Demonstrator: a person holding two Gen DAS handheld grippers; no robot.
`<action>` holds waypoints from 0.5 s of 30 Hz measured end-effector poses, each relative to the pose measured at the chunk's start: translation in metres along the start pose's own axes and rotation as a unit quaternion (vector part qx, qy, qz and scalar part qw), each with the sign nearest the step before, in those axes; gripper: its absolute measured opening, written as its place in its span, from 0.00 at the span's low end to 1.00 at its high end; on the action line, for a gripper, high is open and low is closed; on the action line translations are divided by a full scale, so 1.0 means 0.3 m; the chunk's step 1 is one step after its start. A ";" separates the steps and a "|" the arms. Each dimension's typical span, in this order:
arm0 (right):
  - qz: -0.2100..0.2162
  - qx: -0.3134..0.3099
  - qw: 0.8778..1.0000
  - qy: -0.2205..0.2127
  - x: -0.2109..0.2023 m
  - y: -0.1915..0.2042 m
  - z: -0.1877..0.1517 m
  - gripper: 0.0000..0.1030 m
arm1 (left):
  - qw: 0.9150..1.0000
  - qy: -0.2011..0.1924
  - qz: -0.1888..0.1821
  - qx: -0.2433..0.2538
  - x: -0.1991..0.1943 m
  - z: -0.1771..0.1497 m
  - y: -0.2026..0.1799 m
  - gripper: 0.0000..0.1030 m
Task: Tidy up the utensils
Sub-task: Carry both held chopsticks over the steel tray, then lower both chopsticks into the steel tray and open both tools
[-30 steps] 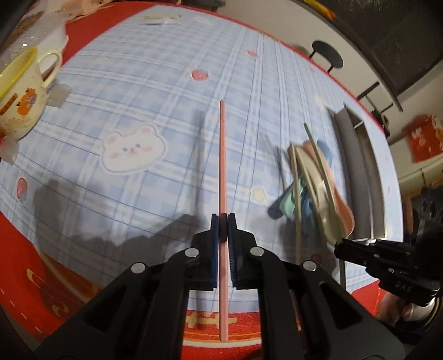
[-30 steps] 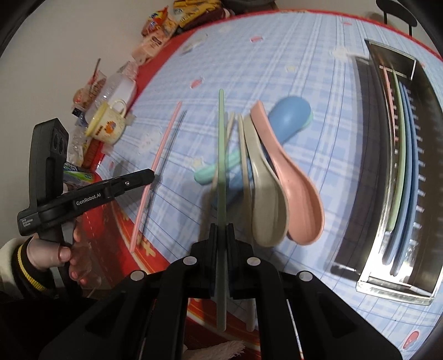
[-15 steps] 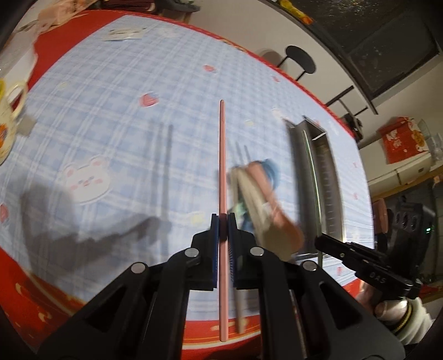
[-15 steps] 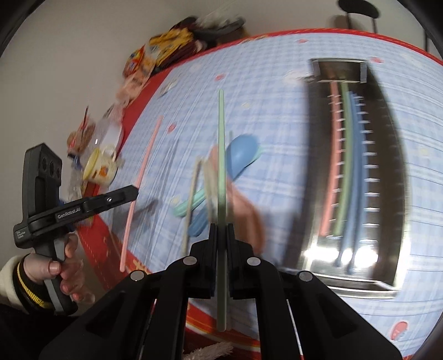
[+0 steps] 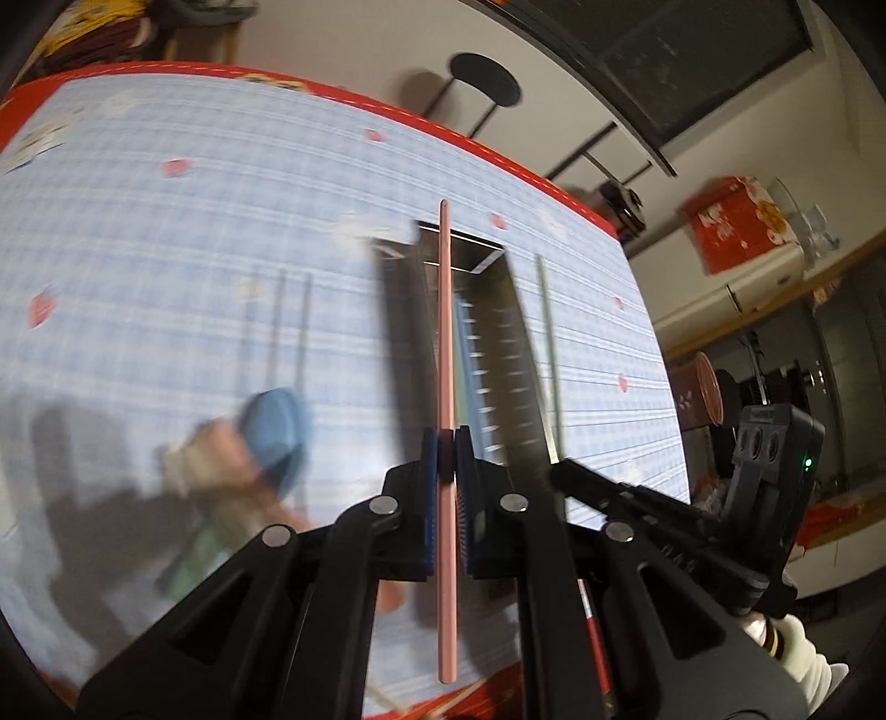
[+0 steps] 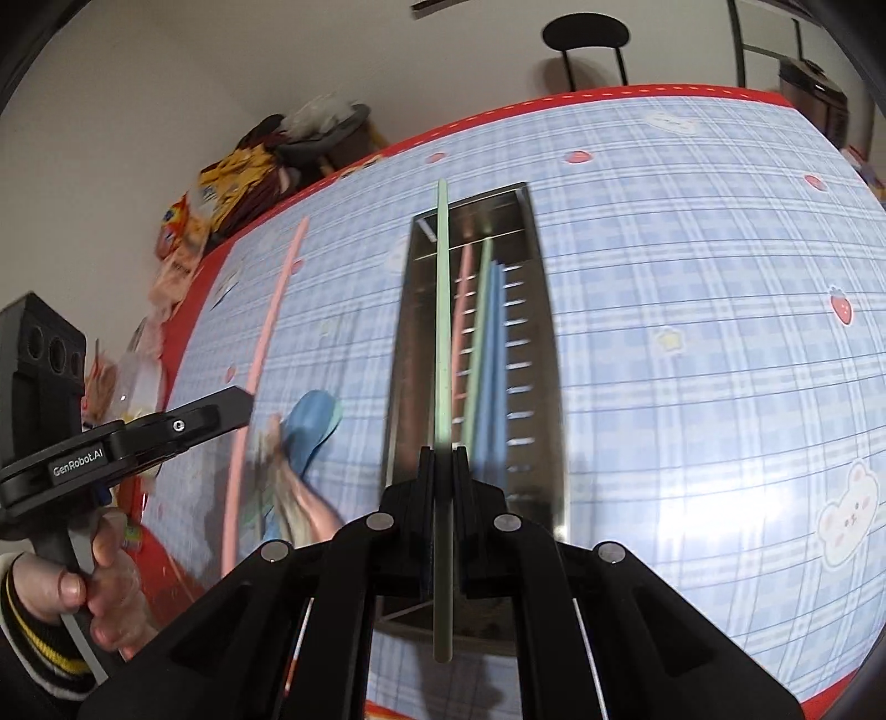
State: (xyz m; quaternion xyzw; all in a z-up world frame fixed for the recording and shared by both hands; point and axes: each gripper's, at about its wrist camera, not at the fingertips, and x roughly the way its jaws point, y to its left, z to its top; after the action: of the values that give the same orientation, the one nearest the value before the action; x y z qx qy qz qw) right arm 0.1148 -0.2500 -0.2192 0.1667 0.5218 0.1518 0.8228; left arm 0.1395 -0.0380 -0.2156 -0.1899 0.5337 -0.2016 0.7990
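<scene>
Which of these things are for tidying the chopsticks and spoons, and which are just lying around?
For the job: pink chopstick, green chopstick, metal tray, chopsticks in the tray, spoons.

Just lying around: snack packets, black stool, red tin.

Bright indoor light; glare whitens the blue checked tablecloth at four o'clock. Motion blur smears the heaped pastel plastic spoons at nine o'clock. Fisheye bending curves all edges.

My right gripper pinches a green chopstick above the metal tray holding three more chopsticks.
</scene>
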 end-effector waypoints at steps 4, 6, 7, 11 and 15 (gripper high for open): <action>-0.009 0.014 1.000 0.007 0.021 -0.026 0.000 0.07 | 1.000 0.019 -0.007 -0.014 0.098 0.031 -0.041 0.10; -0.012 0.019 1.000 0.012 0.032 -0.036 -0.001 0.07 | 0.999 0.027 -0.008 -0.020 0.137 0.042 -0.052 0.10; -0.012 0.020 1.000 0.014 0.035 -0.039 0.004 0.07 | 0.999 0.030 -0.009 -0.023 0.156 0.049 -0.057 0.10; -0.016 0.018 1.000 0.020 0.043 -0.048 0.003 0.07 | 0.999 0.037 -0.011 -0.031 0.199 0.065 -0.060 0.10; -0.023 0.011 0.999 0.024 0.052 -0.043 0.010 0.07 | 0.998 0.048 -0.009 -0.043 0.245 0.072 -0.060 0.10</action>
State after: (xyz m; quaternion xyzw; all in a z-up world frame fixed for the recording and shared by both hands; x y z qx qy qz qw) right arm 0.1247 -0.2554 -0.2362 0.1605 0.5463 0.1312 0.8115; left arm 0.1832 -0.0899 -0.2556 -0.2190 0.5775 -0.1948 0.7620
